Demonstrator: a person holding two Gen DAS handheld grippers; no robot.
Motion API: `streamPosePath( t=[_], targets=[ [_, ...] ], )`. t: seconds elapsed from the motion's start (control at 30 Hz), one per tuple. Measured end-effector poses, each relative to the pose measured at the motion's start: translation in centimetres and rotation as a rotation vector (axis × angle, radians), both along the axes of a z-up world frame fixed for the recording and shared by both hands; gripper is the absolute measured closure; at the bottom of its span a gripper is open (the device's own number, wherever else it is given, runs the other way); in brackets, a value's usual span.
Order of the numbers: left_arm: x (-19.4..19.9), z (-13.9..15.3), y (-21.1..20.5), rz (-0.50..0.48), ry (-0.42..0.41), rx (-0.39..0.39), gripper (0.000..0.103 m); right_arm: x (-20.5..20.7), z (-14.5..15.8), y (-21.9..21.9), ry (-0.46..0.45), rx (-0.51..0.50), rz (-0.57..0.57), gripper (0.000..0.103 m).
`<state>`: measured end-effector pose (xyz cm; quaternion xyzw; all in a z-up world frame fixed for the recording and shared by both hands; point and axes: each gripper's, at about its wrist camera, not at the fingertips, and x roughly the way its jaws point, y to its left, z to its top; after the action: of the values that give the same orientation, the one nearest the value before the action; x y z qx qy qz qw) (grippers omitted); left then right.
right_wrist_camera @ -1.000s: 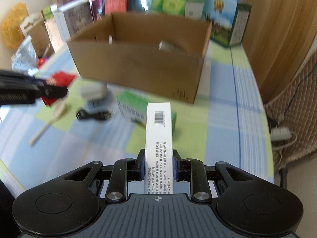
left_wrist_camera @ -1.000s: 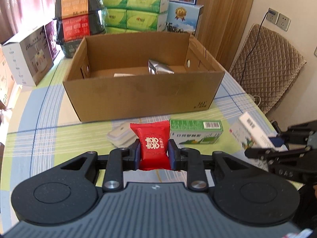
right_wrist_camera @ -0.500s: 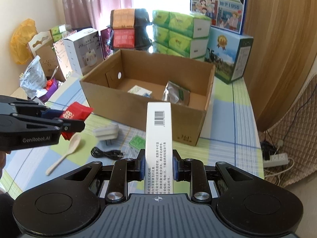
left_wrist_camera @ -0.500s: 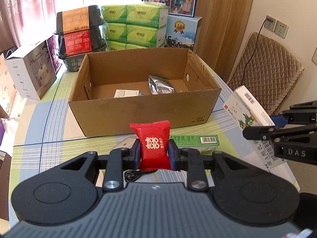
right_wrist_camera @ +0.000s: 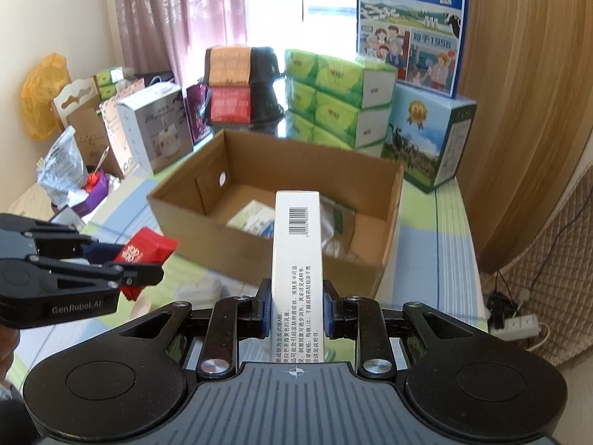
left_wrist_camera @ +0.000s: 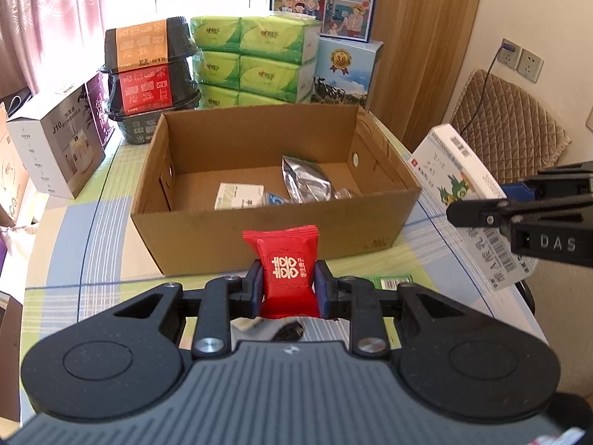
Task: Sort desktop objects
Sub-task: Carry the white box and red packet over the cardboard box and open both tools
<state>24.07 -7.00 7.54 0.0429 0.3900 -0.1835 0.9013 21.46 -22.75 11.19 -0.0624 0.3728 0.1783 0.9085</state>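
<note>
The left gripper [left_wrist_camera: 288,283] is clamped on a red candy packet [left_wrist_camera: 285,265], and the right gripper [right_wrist_camera: 295,306] is clamped on a white medicine box [right_wrist_camera: 296,259]. Compared with one second ago, both items have been raised from the surface [left_wrist_camera: 89,230] and brought level with the open cardboard box [left_wrist_camera: 259,222], which suggests that the transfer phase is under way and release is pending. In the left wrist view, a silver pouch [left_wrist_camera: 305,183] and a small white carton [left_wrist_camera: 239,195] are shown inside the box. Only in the right wrist view is the power strip [right_wrist_camera: 519,324] on the floor shown.
</note>
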Motion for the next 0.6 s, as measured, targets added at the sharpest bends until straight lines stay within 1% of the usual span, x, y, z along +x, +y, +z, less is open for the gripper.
streamPosePath(
  t=[0.13,0.3,0.47,0.6],
  targets=[
    [2.6,0.5,0.2,0.004,-0.006,0.015,0.08,2.5,0.5,0.4,-0.01,0.002,0.001,0.08],
    [6.8,0.6,0.5,0.018,-0.007,0.029,0.08,6.2,0.2,1.3,-0.003,0.008,0.004,0.08],
    [10.8,-0.4,0.4,0.022,-0.007,0.024,0.08,10.1,0.0,2.1,0.0,0.047,-0.017,0.08],
    [13.5,-1.6,0.3,0.021,0.012,0.007,0.08,13.0,-0.6,2.9,0.0,0.046,-0.028,0.08]
  ],
)
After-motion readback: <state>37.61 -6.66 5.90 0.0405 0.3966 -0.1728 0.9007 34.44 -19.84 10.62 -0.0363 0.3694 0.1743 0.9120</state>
